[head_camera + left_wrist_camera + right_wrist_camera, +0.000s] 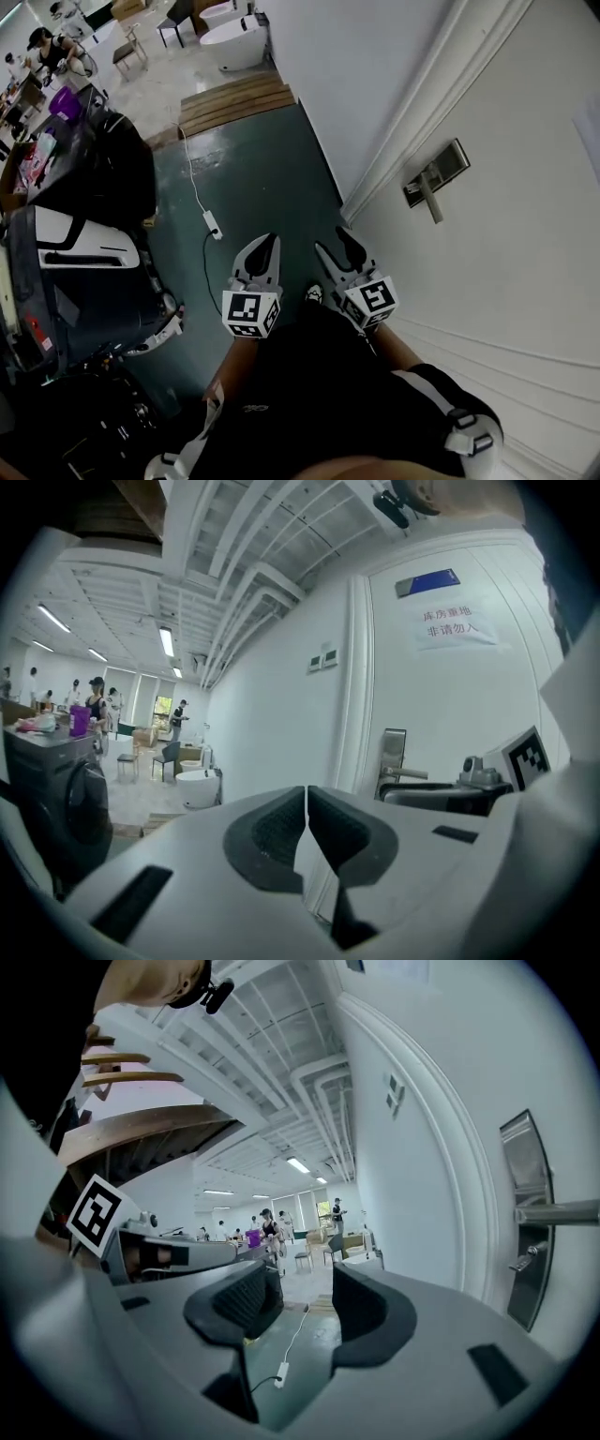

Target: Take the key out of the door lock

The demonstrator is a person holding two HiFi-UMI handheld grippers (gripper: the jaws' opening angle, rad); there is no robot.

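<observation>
One key [521, 1262] sticks from the single door lock [437, 173]; my left tool [266, 242] is closed, my right tool [331, 240] gapes, both empty.

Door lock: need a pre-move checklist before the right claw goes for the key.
1. Right claw open and empty: ok.
2. Left claw shut, holding nothing: ok.
3. Door lock in head view, nothing in front of it: ok.
4. Key confirmed: cannot tell; only a small stub shows below the lever.
5. Right claw aimed at the door lock: not ok; it points along the wall, with the lock at the right edge of its view.
</observation>
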